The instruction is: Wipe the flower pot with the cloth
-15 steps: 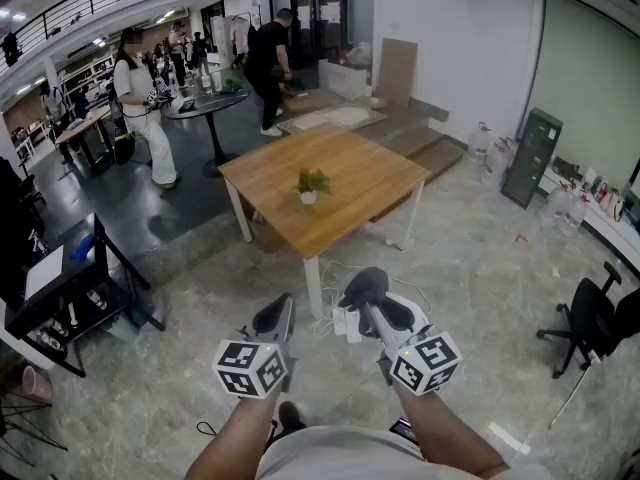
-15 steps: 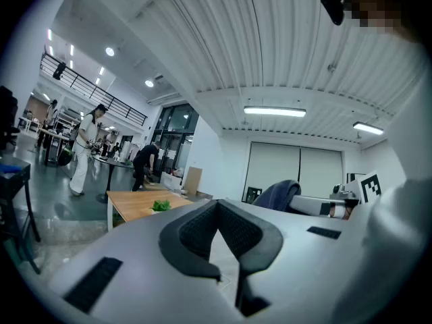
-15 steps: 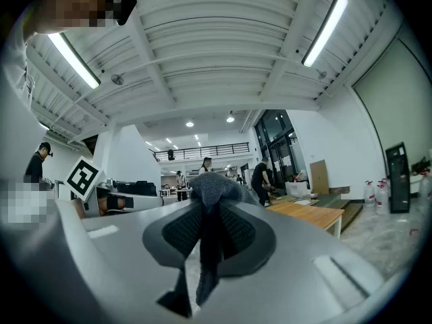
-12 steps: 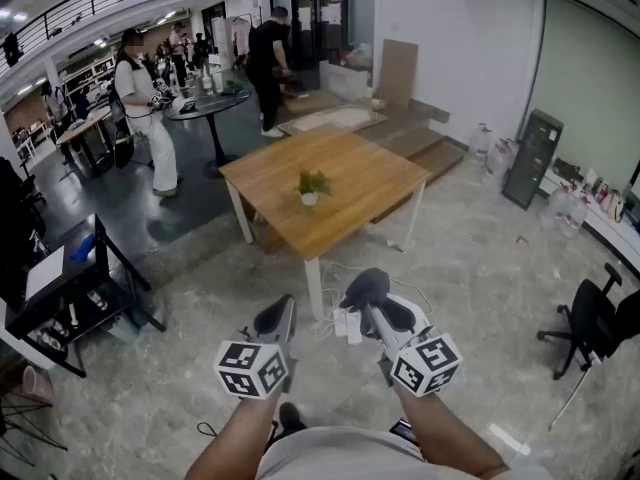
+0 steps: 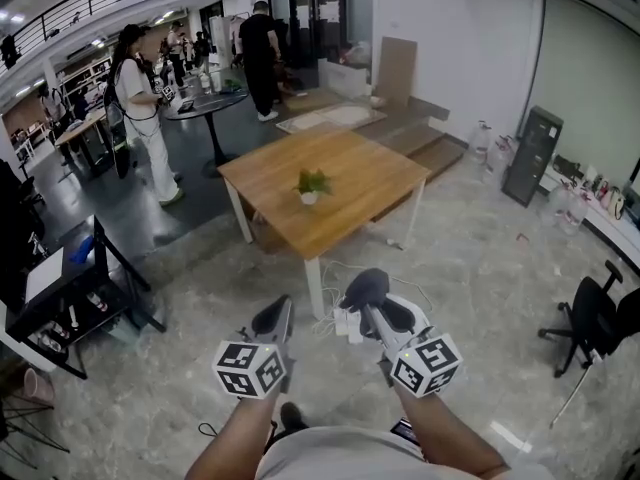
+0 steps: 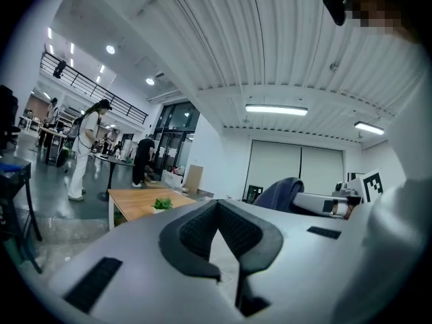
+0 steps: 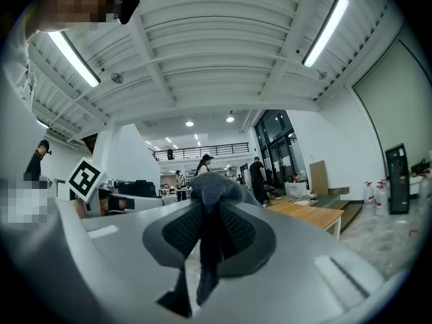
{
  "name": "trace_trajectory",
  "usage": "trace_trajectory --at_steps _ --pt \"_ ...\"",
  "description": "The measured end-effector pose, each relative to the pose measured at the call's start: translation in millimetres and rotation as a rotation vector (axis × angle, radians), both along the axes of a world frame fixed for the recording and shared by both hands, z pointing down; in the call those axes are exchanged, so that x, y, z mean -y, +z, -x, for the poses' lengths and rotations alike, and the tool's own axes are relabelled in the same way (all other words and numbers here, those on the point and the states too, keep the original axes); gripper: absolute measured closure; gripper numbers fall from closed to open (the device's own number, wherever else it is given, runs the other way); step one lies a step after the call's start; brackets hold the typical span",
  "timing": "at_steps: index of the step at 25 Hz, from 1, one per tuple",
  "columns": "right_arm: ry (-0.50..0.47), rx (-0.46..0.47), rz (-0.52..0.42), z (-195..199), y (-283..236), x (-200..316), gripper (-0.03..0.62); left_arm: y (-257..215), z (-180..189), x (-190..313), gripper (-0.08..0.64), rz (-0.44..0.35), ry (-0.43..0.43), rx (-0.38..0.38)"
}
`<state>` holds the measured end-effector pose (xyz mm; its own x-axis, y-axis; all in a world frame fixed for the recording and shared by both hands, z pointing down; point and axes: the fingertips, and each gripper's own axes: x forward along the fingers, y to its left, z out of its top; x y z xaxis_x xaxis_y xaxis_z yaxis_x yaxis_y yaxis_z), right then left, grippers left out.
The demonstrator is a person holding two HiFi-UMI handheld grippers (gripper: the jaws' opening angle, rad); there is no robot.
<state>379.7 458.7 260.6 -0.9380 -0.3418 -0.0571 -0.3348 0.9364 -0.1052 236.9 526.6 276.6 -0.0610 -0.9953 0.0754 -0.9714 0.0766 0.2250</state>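
Observation:
A small white flower pot (image 5: 309,196) with a green plant stands near the middle of the wooden table (image 5: 360,183), well ahead of both grippers. My right gripper (image 5: 369,304) is held over the floor in front of the table, shut on a dark grey cloth (image 5: 365,285) that bunches above its tips. The right gripper view shows the cloth (image 7: 210,189) pinched in the right gripper (image 7: 206,211). My left gripper (image 5: 276,315) is alongside it with nothing in it. In the left gripper view, the left gripper (image 6: 217,209) has its pads meeting, and the pot (image 6: 161,206) is far off.
A power strip (image 5: 346,321) and cables lie on the floor by the table leg. A black shelf cart (image 5: 62,290) stands at the left and a black office chair (image 5: 598,320) at the right. A person in white (image 5: 140,118) and a person in black (image 5: 262,48) stand by a round table (image 5: 205,104) behind.
Both grippers stay almost still. In the background the person in white has turned and stepped left, and the person in black has moved farther back.

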Motion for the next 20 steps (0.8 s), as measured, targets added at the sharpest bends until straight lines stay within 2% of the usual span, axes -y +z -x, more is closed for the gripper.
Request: trace_trajectory --at_steps 7,10,20 --pt "0.009 0.000 0.014 15 7 10 0.540 10 20 12 0.554 0.012 0.007 -0.018" --pt "0.013 -0.004 0.018 31 10 18 0.540 15 37 19 0.554 0.024 0.015 -0.001" --pt "0.045 -0.033 0.044 136 32 54 0.540 36 147 49 0.554 0.081 0.046 0.006"
